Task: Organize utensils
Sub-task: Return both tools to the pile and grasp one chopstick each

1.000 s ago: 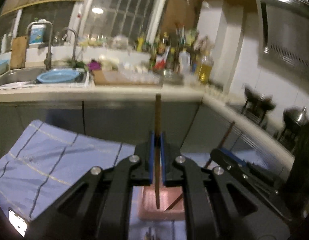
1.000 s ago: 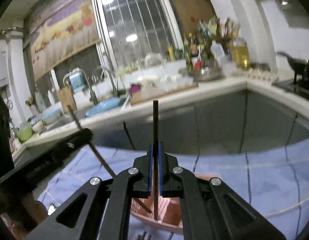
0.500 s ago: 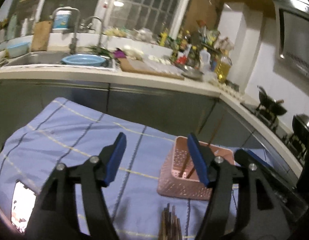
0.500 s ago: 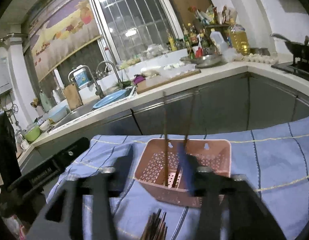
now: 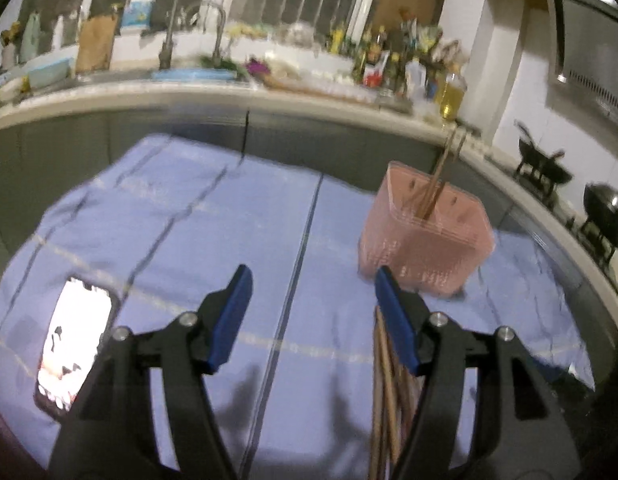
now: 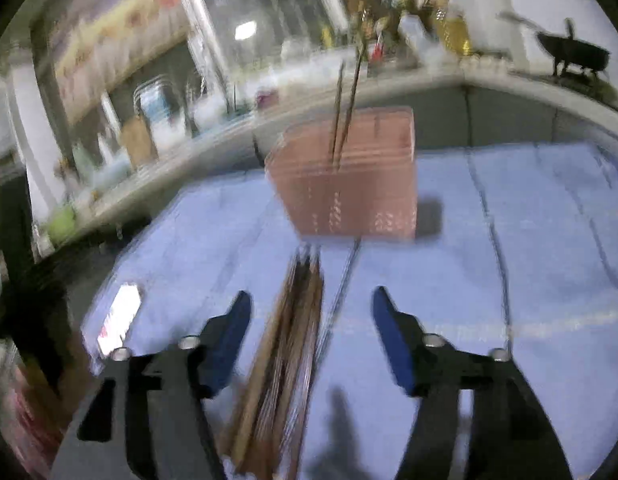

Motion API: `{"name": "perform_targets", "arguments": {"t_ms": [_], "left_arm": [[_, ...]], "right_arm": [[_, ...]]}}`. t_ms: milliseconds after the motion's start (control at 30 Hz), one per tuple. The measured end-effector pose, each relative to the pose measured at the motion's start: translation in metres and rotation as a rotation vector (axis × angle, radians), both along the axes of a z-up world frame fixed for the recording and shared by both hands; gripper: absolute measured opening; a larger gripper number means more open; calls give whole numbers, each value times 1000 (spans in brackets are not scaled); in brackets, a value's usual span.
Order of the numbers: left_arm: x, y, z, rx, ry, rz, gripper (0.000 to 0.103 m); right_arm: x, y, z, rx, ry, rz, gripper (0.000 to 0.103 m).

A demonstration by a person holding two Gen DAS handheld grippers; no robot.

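Both chopsticks (image 5: 437, 184) that I held a second ago now stand in the pink basket (image 5: 425, 244); my left gripper (image 5: 311, 320) and right gripper (image 6: 311, 326) hang wide, fingers empty, above the chopstick bundle (image 6: 285, 344) lying before the basket.

A table under a blue cloth (image 5: 237, 216) carries a pink basket (image 5: 425, 252) toward its far right, a chopstick bundle (image 5: 387, 380) at the near edge, and a lit phone (image 5: 75, 340) near left.
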State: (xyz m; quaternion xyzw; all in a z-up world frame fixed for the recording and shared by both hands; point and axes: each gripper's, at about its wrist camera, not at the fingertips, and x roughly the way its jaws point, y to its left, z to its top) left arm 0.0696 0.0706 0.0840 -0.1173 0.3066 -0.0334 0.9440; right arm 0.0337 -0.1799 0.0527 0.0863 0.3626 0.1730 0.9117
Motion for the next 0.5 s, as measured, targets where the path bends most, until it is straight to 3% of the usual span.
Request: {"name": "perform_targets", "arguments": {"t_ms": [100, 200, 333, 500], "left_arm": [[-1, -6, -22, 4, 81, -19, 61], [-3, -12, -36, 7, 126, -44, 61], [-7, -12, -46, 6, 158, -62, 61], [-5, -15, -57, -42, 207, -112, 61]], "right_arm": [[-10, 25, -31, -114, 76, 76, 41], [-17, 42, -53, -172, 131, 136, 36], [-21, 40, -65, -277, 104, 72, 30], [-21, 17, -56, -171, 116, 21, 30]]}}
